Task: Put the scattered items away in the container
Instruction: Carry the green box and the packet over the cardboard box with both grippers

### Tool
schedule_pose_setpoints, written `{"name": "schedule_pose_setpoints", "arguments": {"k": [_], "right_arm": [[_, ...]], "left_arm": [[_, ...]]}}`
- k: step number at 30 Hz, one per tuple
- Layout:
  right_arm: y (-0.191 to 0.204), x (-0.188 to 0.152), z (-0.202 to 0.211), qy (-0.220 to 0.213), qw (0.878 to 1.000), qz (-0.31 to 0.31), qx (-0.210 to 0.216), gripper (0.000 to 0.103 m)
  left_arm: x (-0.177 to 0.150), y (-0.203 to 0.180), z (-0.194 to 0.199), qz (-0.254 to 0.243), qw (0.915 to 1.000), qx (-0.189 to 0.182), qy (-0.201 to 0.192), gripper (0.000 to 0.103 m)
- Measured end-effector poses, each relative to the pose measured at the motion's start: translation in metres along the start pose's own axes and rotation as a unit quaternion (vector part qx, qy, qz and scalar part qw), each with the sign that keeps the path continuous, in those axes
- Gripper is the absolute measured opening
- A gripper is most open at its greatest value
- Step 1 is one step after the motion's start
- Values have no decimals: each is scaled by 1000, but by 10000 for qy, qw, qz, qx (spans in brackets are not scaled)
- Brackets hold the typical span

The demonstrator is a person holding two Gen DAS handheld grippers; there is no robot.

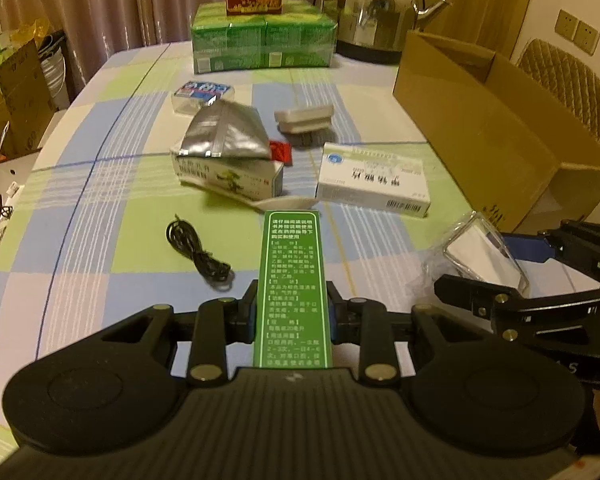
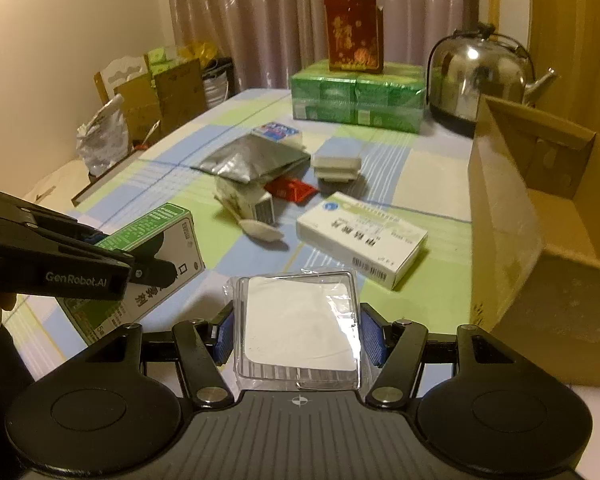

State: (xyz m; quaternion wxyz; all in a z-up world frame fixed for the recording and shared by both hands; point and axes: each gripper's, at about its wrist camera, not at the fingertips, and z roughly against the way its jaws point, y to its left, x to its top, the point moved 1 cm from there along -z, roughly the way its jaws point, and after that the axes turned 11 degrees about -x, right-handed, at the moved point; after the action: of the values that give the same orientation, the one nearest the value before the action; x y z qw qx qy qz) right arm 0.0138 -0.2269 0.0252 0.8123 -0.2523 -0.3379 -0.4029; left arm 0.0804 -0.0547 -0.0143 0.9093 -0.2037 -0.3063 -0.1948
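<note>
The big brown cardboard box [image 2: 540,216] looks empty. The left gripper [image 1: 292,312] squeezes a green medicine box [image 1: 292,288]; its arm reads "GenRobot.AI". The right gripper [image 2: 298,334] squeezes a clear plastic packet [image 2: 298,324].

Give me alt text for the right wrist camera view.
The right gripper clamps a clear plastic packet above a checked tablecloth, beside an open cardboard box. At left, the left gripper holds a green medicine box.
</note>
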Motion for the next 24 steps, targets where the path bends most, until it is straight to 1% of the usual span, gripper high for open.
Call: {"name": "schedule_pose_setpoints", "arguments": {"k": [7,13,18,24], "right_arm": [[-12,24,24,-376,9990,-17,-254,58],[-31,47,46,-698,9960,-88,-550,58],[-58,59,61,-870,9925,-226,-827,58],[-102,67,75,-1000,9860,-503,-1232,58]], "left_arm": [[26,-18,16,-157,9993,-123,-307,25],[52,-44,24,-366,9974,-301,-539,25],[69,-68,23,-524,9954,-492,-640,25],[90,-104,14,-635,9918,-827,-735,25]]}}
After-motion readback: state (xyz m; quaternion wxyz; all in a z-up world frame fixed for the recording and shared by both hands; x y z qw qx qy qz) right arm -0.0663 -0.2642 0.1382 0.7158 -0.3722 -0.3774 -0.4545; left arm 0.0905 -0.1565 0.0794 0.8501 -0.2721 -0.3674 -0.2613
